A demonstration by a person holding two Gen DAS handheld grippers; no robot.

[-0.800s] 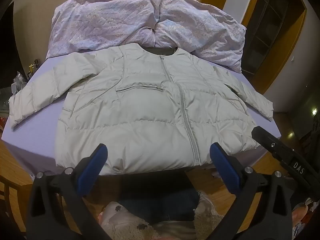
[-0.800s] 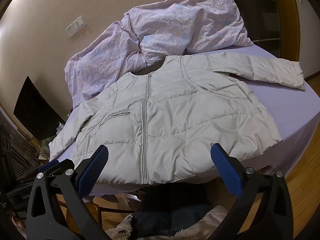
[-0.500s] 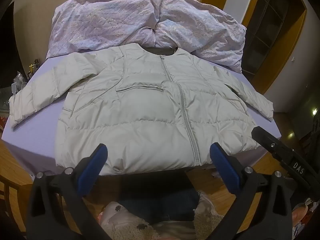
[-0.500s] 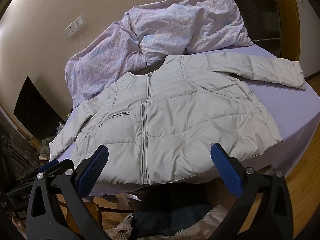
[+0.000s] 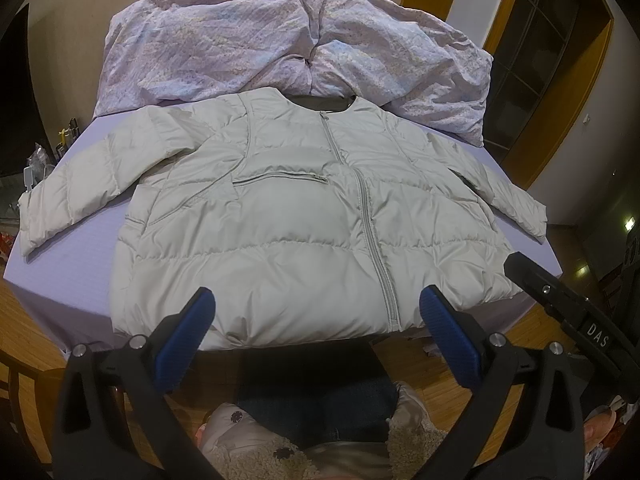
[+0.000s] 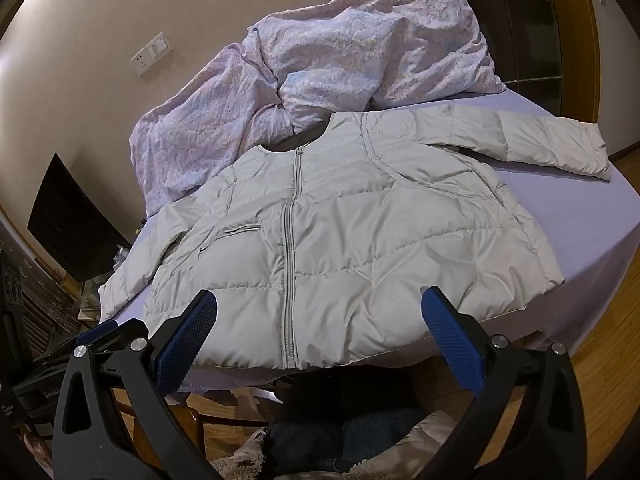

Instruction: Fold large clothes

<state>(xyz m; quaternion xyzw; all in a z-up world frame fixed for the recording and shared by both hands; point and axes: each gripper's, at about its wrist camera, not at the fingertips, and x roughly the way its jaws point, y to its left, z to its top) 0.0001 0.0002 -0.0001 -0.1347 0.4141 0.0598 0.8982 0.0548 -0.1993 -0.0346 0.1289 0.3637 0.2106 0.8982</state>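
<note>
Nearest the cameras, the left gripper (image 5: 316,312) and the right gripper (image 6: 318,312) both hang just short of the bed's near edge, each with its blue-padded fingers (image 5: 188,332) spread wide and nothing between them. Below them a person's dark trousers (image 5: 316,408) show over the wooden floor (image 6: 600,328).

Just beyond lies the puffer jacket (image 5: 288,216), pale grey, zipped shut, flat and face up on the lilac bed (image 6: 580,216), its hem at the near edge and both sleeves spread outward. It looks light, soft and springy, with a smooth shell that would probably slip, so a fold may puff back open. Sensible holds would be a cuff or a shoulder seam, pinching shell and filling together.

Behind the collar a floral duvet (image 6: 360,48) is heaped against the wall.
</note>
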